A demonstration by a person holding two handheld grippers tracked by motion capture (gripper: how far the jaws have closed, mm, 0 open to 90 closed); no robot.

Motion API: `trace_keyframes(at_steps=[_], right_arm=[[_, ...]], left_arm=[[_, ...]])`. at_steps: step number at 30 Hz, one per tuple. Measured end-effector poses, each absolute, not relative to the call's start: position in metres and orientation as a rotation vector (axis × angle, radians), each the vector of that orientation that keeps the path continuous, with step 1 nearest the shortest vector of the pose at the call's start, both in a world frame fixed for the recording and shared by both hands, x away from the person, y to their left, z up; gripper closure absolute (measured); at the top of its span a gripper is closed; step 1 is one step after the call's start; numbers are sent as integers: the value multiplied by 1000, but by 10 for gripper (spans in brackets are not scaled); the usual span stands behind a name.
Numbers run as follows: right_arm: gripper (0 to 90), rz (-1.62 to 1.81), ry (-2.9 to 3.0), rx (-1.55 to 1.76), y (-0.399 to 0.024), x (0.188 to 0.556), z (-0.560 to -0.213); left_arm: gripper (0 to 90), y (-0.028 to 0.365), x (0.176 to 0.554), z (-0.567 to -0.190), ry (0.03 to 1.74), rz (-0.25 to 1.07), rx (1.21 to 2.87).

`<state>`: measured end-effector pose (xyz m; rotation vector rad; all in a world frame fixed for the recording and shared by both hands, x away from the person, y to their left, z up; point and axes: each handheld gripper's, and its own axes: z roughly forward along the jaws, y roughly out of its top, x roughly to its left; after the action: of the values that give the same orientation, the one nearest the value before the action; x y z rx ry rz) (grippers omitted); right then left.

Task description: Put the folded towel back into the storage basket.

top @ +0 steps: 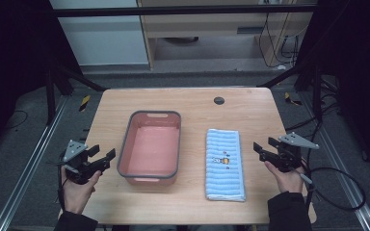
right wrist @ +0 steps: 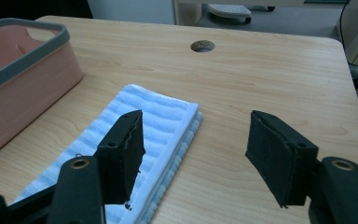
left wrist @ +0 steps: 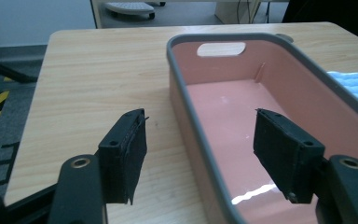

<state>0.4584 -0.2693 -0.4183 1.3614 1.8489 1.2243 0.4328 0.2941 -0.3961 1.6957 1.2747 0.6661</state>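
light: dim, dark edges | focus: sharp | glare: basin (left wrist: 242,140) floor

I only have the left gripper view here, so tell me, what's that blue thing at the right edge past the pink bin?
Observer: It's a folded blue towel lying flat on the table, right of the pink bin and apart from it.
Operator: Anything on it?
Observer: A small printed motif sits near its middle.
Operator: Where's the other hand-held gripper?
Observer: The right hand-held gripper is just right of the towel, jaws open with nothing between them.
Operator: And mine?
Observer: The left hand-held gripper is left of the bin, jaws open, holding nothing.
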Motion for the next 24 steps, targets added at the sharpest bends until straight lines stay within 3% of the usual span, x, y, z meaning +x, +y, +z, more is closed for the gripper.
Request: trace_keyframes(at_steps=[24], right_arm=[[340,1268,1841,1325,-254,491,-387]], left_arm=[[318,205,445,-386,1130,619,1752]])
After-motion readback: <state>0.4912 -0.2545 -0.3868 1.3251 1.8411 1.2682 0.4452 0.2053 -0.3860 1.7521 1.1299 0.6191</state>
